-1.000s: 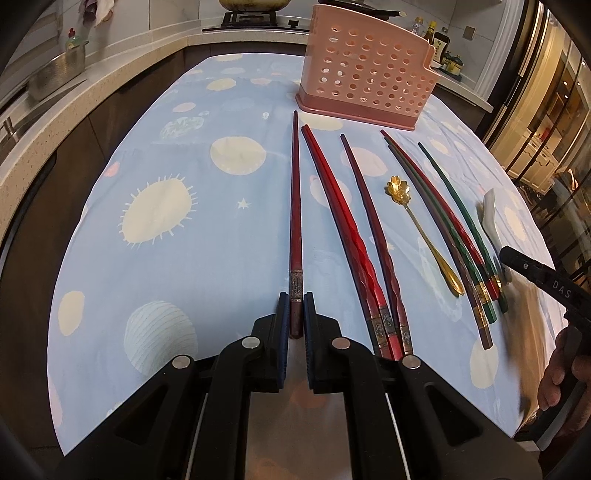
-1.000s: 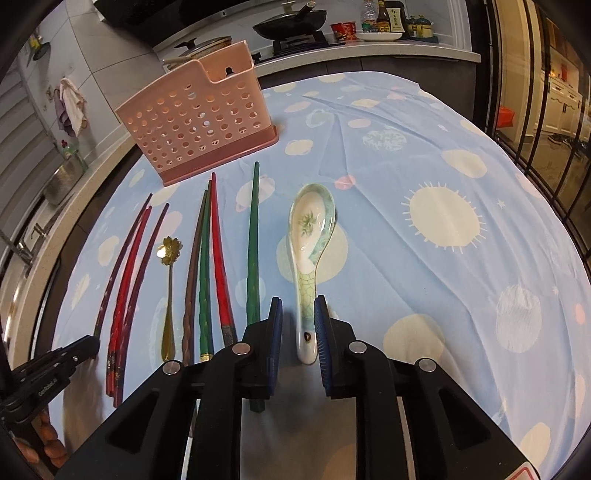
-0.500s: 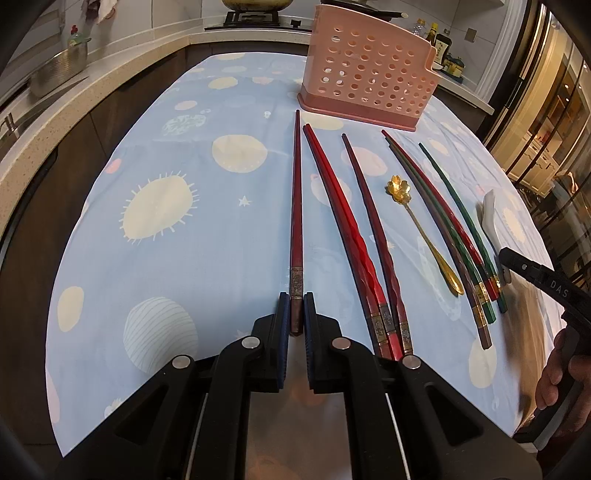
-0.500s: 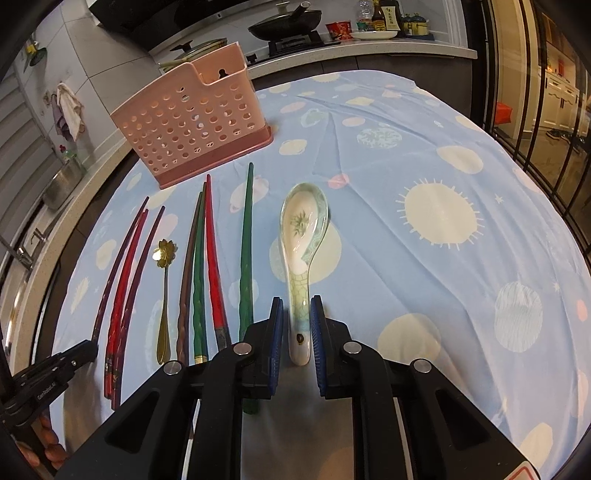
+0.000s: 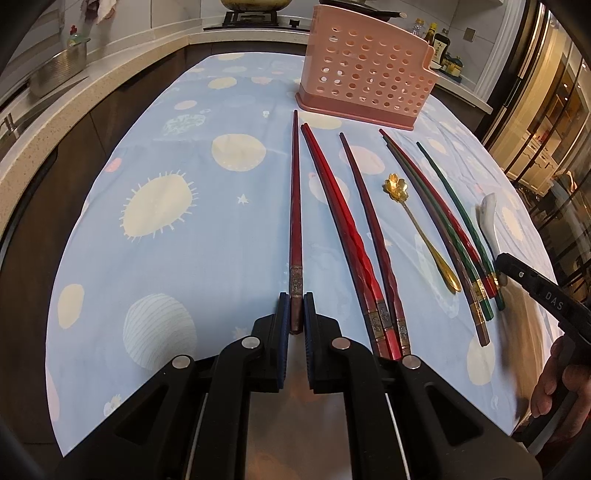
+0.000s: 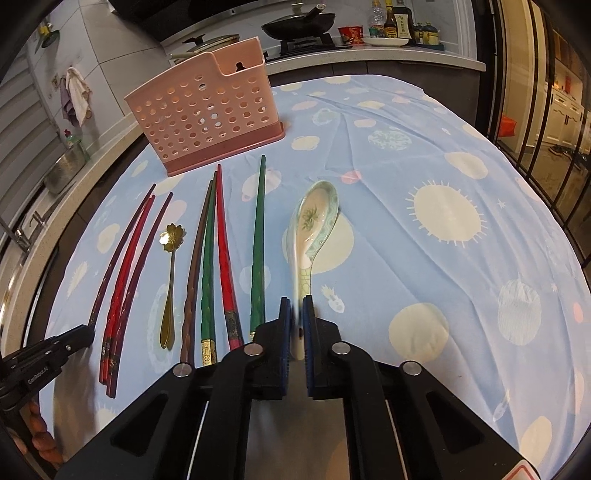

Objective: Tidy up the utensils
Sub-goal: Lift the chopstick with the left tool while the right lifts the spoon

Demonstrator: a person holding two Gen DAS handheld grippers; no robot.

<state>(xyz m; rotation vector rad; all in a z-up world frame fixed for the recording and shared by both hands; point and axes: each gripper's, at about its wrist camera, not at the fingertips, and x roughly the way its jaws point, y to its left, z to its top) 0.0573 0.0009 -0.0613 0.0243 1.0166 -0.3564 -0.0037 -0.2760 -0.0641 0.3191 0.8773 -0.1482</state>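
My left gripper (image 5: 296, 302) is shut on the handle end of a dark red chopstick (image 5: 295, 206) that points toward the pink perforated utensil holder (image 5: 365, 81). My right gripper (image 6: 296, 306) is shut on the handle of a white and green ceramic spoon (image 6: 312, 229), whose bowl is tilted onto its side. Several red, green and brown chopsticks (image 5: 354, 236) and a gold flower spoon (image 5: 417, 225) lie in a row on the blue cloth. The holder also shows in the right wrist view (image 6: 207, 110).
The table has a blue cloth with pale circles (image 6: 443, 214). A kitchen counter with a metal pot (image 5: 59, 70) runs along the left edge. A stove with a pan (image 6: 299, 26) and bottles stands behind the table. Glass doors (image 6: 546, 110) are on the right.
Both pairs of jaws have narrowed onto their utensils. The ceramic spoon has rolled from flat onto its side in my right gripper. The red chopstick stays in line.
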